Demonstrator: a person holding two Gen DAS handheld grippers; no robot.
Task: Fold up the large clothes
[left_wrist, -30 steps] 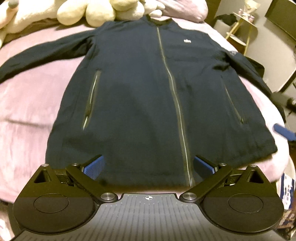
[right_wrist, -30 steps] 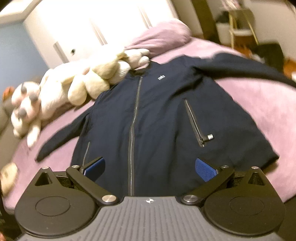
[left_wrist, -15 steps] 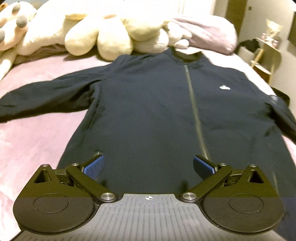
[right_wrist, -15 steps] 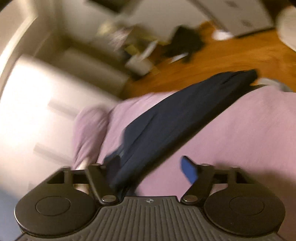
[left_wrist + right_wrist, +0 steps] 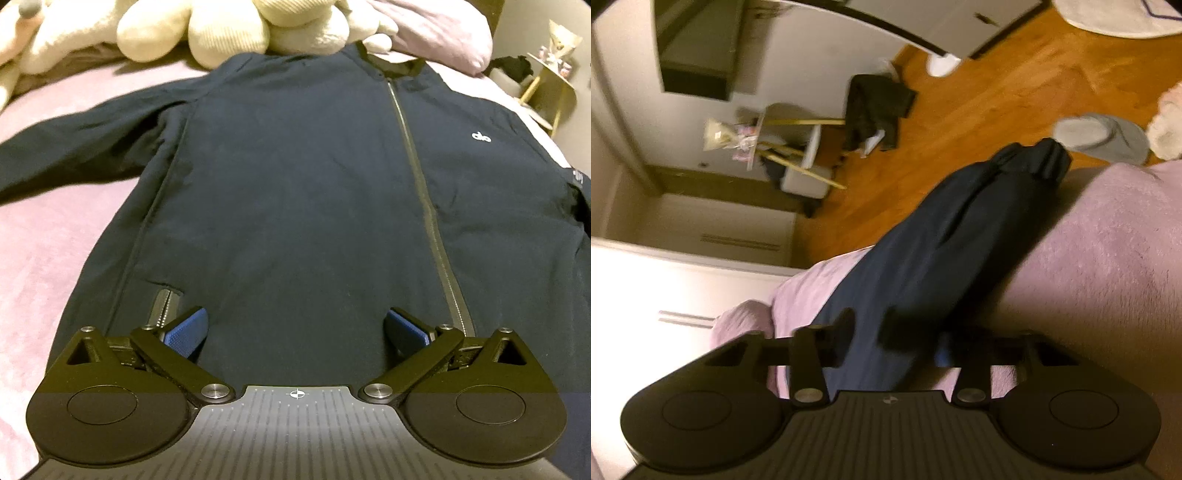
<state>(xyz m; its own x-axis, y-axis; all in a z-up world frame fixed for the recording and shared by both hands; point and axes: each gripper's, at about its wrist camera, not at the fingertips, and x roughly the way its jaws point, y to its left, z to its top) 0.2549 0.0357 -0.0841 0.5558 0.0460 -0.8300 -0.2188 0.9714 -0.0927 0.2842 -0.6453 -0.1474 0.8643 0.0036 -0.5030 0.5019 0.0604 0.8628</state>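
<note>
Left fingers (image 5: 186,330) spread above jacket (image 5: 314,184) front | right fingers (image 5: 846,332) pinching sleeve (image 5: 942,251)

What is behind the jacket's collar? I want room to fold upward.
Cream plush toys press against the jacket collar, a pink pillow beside them. The bedding beneath them is hidden.
</note>
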